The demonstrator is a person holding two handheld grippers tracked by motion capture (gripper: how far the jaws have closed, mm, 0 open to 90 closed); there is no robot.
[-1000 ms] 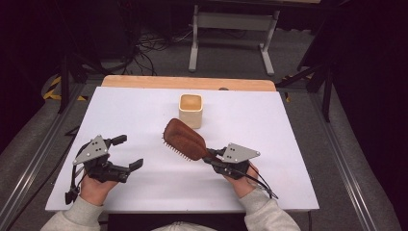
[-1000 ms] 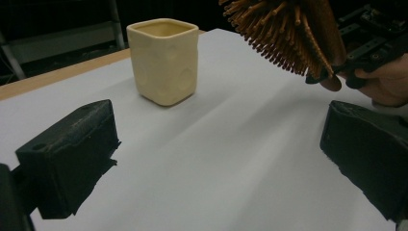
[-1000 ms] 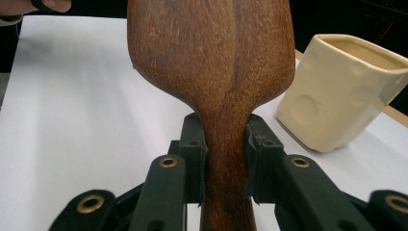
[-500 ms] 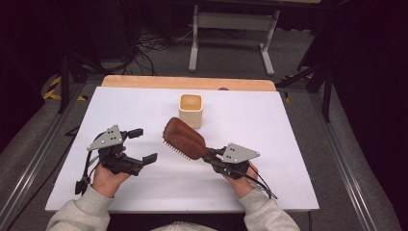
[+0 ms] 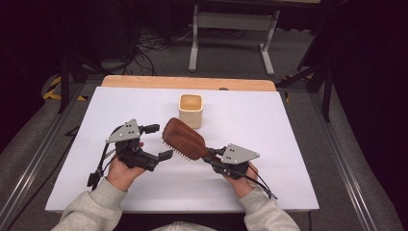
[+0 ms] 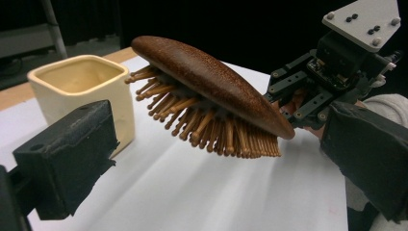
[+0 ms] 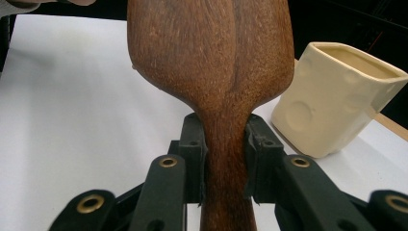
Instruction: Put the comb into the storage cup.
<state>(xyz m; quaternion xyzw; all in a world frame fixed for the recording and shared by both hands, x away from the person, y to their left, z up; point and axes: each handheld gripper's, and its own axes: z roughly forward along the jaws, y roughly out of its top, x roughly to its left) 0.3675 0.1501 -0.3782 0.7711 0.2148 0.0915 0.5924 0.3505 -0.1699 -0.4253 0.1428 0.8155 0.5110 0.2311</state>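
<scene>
While pinched at its handle by the right claw (image 7: 225, 159), smooth oval wooden hairbrush (image 5: 184, 139), peg-bristled; left claw (image 5: 159, 142) spread.

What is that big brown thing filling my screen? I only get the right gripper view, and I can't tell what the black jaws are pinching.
Observer: It is a wooden hairbrush. The left gripper view shows its underside, covered in rows of wooden bristles.
Operator: Is it lying on the table?
Observer: No. The right gripper holds it by the handle, with the head raised above the white table and the bristles facing down.
Operator: And the other gripper?
Observer: The left gripper is open, and its jaws sit to either side of the brush head's end without touching it.
Operator: Is that cream cup empty?
Observer: Yes, the high view looks into the cup and nothing shows inside.
</scene>
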